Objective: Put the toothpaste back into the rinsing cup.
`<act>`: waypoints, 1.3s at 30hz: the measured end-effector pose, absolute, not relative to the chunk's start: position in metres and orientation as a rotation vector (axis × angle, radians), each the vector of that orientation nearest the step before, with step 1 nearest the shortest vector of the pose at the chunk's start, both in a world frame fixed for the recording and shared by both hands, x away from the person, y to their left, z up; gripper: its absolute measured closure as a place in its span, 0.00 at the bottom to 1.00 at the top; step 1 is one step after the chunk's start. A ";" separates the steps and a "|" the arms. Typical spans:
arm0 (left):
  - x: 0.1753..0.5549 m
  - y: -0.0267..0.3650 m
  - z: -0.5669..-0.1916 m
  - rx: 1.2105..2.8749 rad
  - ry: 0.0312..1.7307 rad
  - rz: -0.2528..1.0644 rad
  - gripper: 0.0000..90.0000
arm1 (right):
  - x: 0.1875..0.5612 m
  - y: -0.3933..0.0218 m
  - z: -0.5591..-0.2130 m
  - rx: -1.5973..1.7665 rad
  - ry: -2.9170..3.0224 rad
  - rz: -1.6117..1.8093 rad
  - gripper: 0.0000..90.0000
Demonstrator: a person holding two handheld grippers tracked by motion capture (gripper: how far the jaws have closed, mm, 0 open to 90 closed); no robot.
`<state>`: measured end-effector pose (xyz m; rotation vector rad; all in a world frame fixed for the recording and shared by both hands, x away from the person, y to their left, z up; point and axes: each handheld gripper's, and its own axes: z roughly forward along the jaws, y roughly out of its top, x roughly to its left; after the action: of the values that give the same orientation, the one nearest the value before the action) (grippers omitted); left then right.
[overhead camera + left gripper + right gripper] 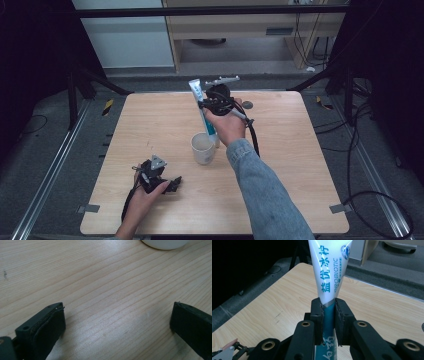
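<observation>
Toothpaste tube [329, 277], cap end hidden

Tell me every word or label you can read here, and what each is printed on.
"益优冰柠": large teal characters on the white upper part of the toothpaste tube.
"PROBIOTIC": beside those characters on the same tube.
Fine print next to "PROBIOTIC": too small to read.
White characters on the tube's teal lower part, between the jaws: cut off, unreadable.
The cup carries no text.

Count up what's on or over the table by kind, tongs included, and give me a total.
Tongs: 2, left tongs open on the table, right tongs shut on the tube
Toothpaste tube: 1
White cup: 1
Small grey round thing at the far side: 1
Total: 5
</observation>
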<state>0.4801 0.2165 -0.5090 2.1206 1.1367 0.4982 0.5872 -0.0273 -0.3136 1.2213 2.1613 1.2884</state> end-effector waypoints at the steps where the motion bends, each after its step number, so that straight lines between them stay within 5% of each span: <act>1: 0.480 0.217 -0.509 2.121 1.137 0.498 0.00 | 0.587 -0.026 -0.314 1.220 2.156 1.296 0.87; 39: 0.480 0.217 -0.509 2.119 1.137 0.500 0.00 | 0.573 -0.017 -0.343 1.212 2.019 1.389 0.87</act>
<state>0.4802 0.2165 -0.5091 2.1190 1.1366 0.4997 0.5733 -0.0172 -0.3427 1.2119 2.0194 1.3891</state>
